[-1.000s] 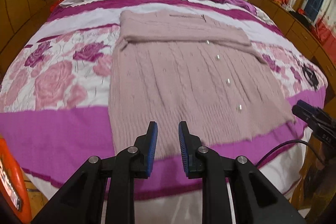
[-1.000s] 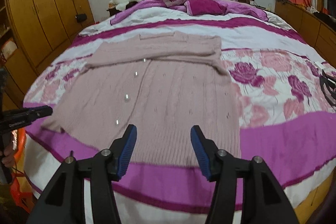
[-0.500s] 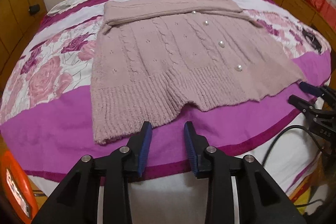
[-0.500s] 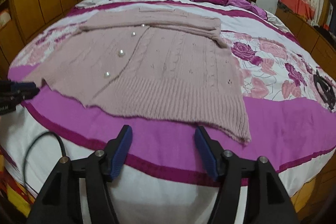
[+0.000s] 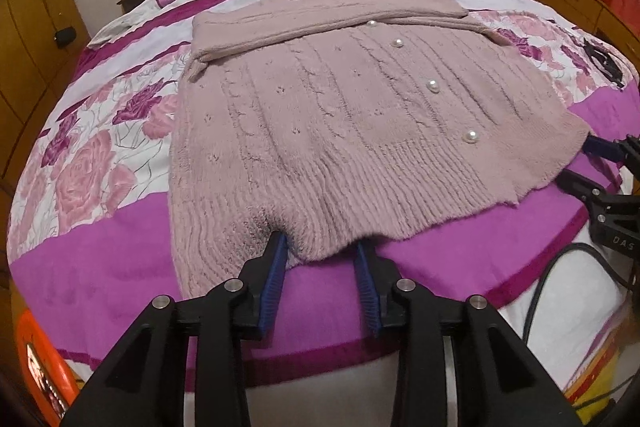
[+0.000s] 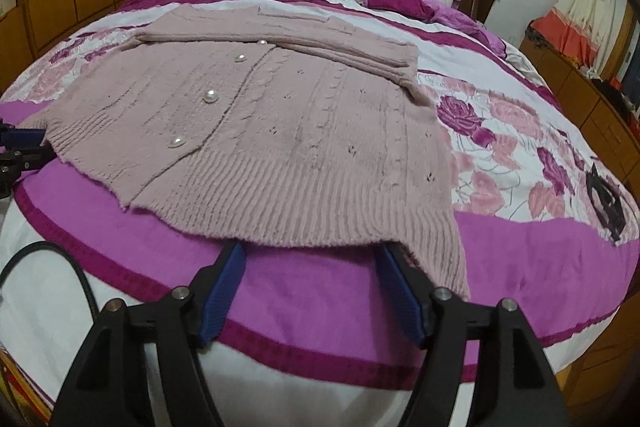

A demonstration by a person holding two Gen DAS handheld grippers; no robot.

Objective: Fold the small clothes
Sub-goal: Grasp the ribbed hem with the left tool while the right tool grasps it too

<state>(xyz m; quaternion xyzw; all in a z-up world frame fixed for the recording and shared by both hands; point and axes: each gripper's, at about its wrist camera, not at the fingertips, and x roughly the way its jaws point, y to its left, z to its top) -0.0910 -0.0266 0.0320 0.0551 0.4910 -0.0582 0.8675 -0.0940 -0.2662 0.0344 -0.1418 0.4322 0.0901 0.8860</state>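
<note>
Pink knitted cardigan (image 5: 344, 131) flat on bed (image 5: 100, 267). Left hand-held gripper (image 5: 322, 259) opening around its hem; right hand-held gripper (image 6: 310, 259), at 3 o'clock, opening, hem above.

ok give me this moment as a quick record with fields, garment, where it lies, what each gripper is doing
garment: pink knitted cardigan with pearl buttons, sleeves folded across the top
surface: bed with a purple and floral bedspread
garment state: spread flat, ribbed hem toward the grippers
left gripper: jaws opening, hem edge between the fingers, not clamped
right gripper: jaws opening wide, fingertips at the hem edge, nothing gripped
fold status: bottom fold not yet made
</note>
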